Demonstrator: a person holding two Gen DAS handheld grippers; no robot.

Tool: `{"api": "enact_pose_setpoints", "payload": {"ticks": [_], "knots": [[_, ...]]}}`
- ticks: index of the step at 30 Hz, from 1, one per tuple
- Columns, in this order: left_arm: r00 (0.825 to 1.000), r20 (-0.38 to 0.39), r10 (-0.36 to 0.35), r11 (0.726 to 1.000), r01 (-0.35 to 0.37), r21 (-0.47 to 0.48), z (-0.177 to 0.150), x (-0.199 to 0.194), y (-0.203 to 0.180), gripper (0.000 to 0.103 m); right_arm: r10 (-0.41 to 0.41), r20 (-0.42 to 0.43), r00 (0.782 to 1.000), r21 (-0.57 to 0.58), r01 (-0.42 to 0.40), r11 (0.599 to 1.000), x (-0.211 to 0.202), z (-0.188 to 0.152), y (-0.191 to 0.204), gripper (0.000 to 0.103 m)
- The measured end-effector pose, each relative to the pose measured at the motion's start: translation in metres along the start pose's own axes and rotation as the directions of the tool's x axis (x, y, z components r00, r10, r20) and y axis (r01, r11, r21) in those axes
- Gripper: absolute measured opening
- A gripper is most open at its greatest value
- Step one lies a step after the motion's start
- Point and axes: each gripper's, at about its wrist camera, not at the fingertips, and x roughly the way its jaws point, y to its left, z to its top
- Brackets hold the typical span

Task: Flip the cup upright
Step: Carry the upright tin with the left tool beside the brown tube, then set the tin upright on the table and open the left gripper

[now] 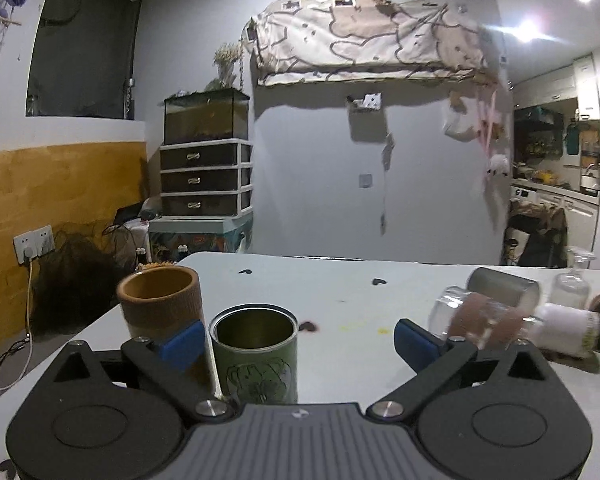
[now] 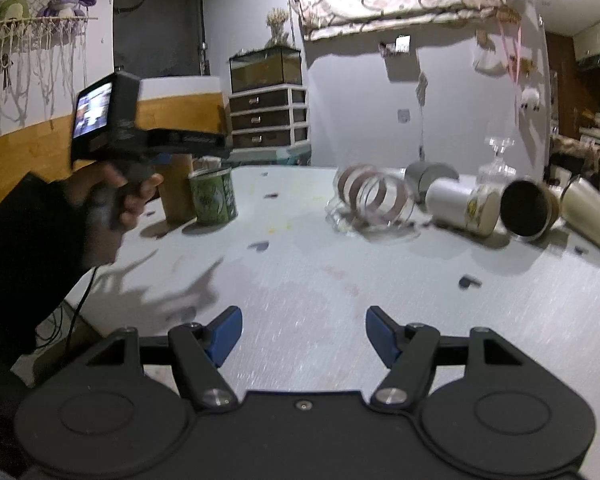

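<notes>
A green tin cup [image 1: 256, 354] stands upright on the white table [image 1: 340, 292], between the open jaws of my left gripper [image 1: 298, 338]. A brown cup [image 1: 160, 304] stands upright just behind its left finger. A clear glass cup [image 1: 476, 320] with brown bands lies on its side to the right. In the right wrist view the green cup [image 2: 214, 196] and the glass cup [image 2: 374, 198] show too, and the left gripper body [image 2: 140, 132] is held over the green cup. My right gripper [image 2: 304, 338] is open and empty above the near table.
Several more cups lie on their sides at the right: a grey one [image 2: 432, 178], a white one [image 2: 462, 206], a dark-mouthed one [image 2: 528, 210] and a cream one [image 2: 592, 216]. A glass bottle [image 2: 498, 164] stands behind them. The table's left edge is near the upright cups.
</notes>
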Motion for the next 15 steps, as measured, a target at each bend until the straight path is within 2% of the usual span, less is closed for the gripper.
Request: {"api": "enact_pose_setpoints", "payload": {"ticks": [5, 15], "knots": [[1.000, 0.030, 0.006, 1.000, -0.007, 0.023, 0.000, -0.044, -0.008, 0.103, -0.028, 0.061, 0.998, -0.015, 0.029, 0.999, -0.009, 0.014, -0.003, 0.071], [1.000, 0.013, -0.009, 1.000, 0.009, 0.009, -0.018, -0.093, -0.019, 0.103, -0.062, 0.133, 0.989, -0.008, 0.063, 0.998, -0.021, 0.036, -0.007, 0.074]]}}
